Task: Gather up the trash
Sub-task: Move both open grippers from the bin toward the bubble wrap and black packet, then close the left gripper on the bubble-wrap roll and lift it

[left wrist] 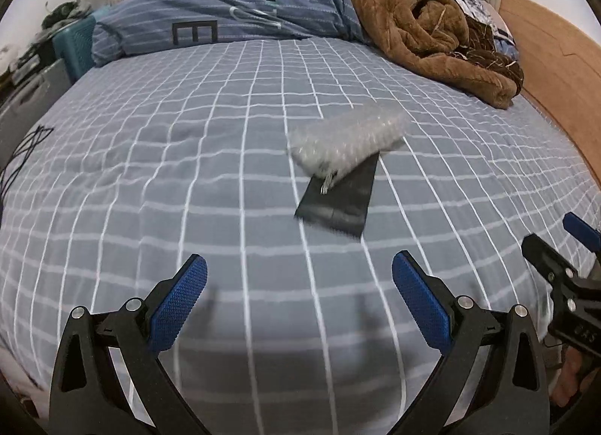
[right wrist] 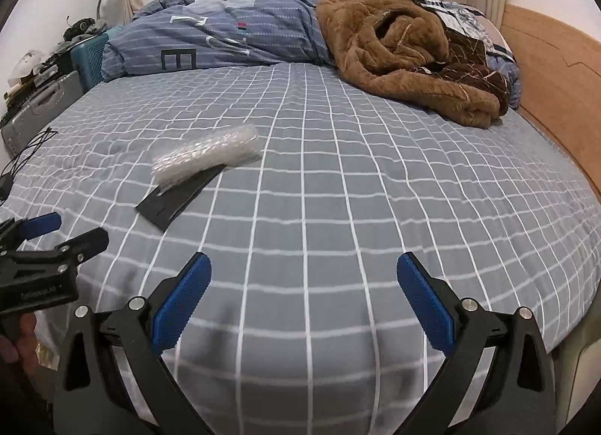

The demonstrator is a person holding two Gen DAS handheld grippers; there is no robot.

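Observation:
A clear bubble-wrap bundle [left wrist: 347, 142] [right wrist: 206, 159] lies on the checked grey bed sheet [left wrist: 188, 172] [right wrist: 357, 172], its edge resting on a flat black packet [left wrist: 338, 198] [right wrist: 176, 198]. My left gripper [left wrist: 299, 288] hovers open just short of the packet, nothing between its blue pads. My right gripper [right wrist: 303, 288] is open too, over bare sheet to the right of both items. Each gripper shows at the edge of the other's view: the right gripper [left wrist: 556, 247] and the left gripper [right wrist: 67, 232].
A folded blue duvet [left wrist: 233, 11] and a brown fleece blanket [left wrist: 432, 29] are piled at the far side of the bed. A wooden headboard [left wrist: 556, 71] runs along the right. A teal bin [right wrist: 88, 56], grey cases [right wrist: 41, 104] and black cables [right wrist: 22, 157] crowd the left side.

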